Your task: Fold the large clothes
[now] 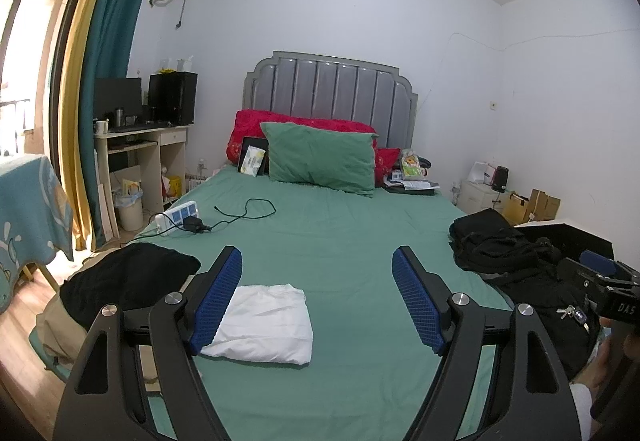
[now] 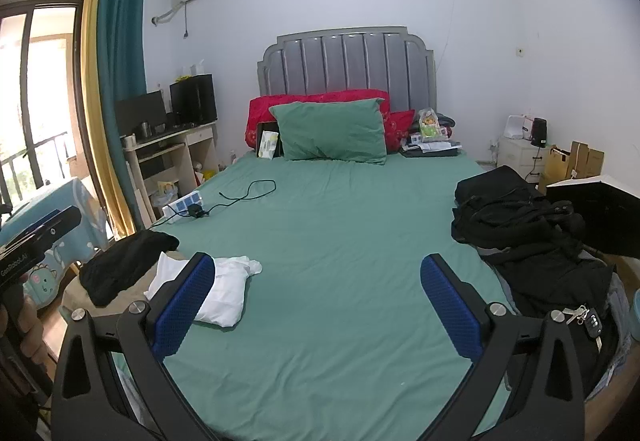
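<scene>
At the bottom of each wrist view the jaws stood spread wide with nothing between them: the left gripper (image 1: 316, 297) and the right gripper (image 2: 320, 305) both hung empty over the green bed sheet (image 1: 340, 233). Just beyond the left gripper's left pad, low and left of centre in the frame, lay a white garment (image 1: 264, 325) folded into a flat rectangle, which suggested one piece was done. Left of it, a black garment (image 1: 128, 281) lay on the bed's corner, loosely laid rather than squared. At the right edge a heap of black clothes (image 2: 520, 225) sat rumpled and unfolded, with a bunch of keys (image 2: 584, 317) beside it, so most of the work seemed left. Farther off, a power strip (image 1: 178, 217) and a green pillow (image 1: 324, 157) lay toward the headboard.
</scene>
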